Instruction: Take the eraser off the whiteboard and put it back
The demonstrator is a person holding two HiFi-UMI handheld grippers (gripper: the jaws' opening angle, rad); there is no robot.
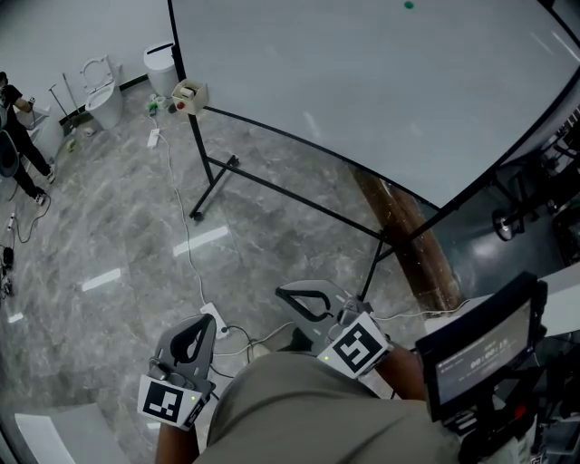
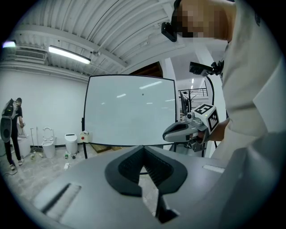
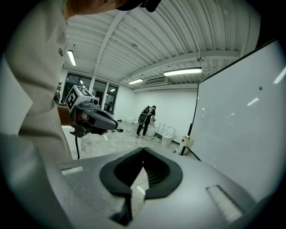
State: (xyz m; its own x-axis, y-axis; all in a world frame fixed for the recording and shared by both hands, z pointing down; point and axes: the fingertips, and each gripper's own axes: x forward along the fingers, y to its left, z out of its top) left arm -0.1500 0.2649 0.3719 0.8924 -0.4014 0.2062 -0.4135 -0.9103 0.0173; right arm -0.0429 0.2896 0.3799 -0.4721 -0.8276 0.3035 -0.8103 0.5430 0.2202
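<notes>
- The whiteboard is standing on its black frame ahead of the person, well apart from both grippers.
- A small pale box with a red spot is hanging at the whiteboard's lower left corner. It is looking like the eraser, though it is too small to be sure.
- A green dot is sitting high on the whiteboard's face.
- The left gripper is pointing at the whiteboard, clenched, with nothing between its jaws.
- The right gripper is likewise clamped together and empty, aiming past the whiteboard's left edge.
- Judging by this, the approach is only beginning, with nothing taken yet.
- The next move is calling for closing in on the whiteboard's lower left corner, spreading one gripper's jaws and lining them around the box.
</notes>
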